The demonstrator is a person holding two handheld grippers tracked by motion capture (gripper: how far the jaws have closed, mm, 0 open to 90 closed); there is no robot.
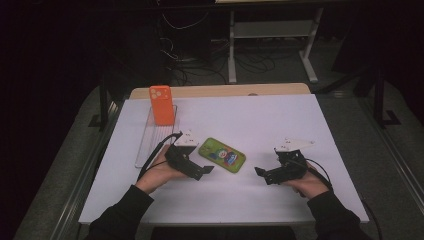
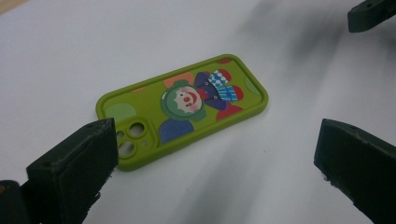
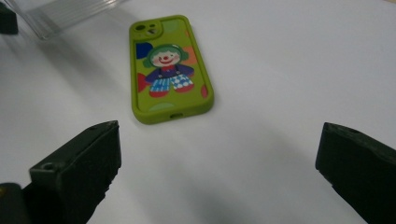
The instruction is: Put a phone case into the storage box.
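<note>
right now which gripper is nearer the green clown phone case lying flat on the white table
Left. The left gripper sits just beside the green clown phone case, close to its camera-hole end, jaws open. The right gripper is farther off on the opposite side, also open.

Two dark-sleeved forearms enter from the bottom of the high view, each hand wrapped around a black two-jaw gripper held low, the jaw tips turned inward toward one another. The left gripper [image 1: 204, 171] sits in an upturned left hand [image 1: 161, 172], its jaws spread wide apart with nothing between them, a black cable looping back past the wrist. The right gripper [image 1: 260, 172], held in the right hand [image 1: 306, 184] well apart from the left, likewise shows its jaws wide and empty, a grey three-cornered plate on top.
</note>
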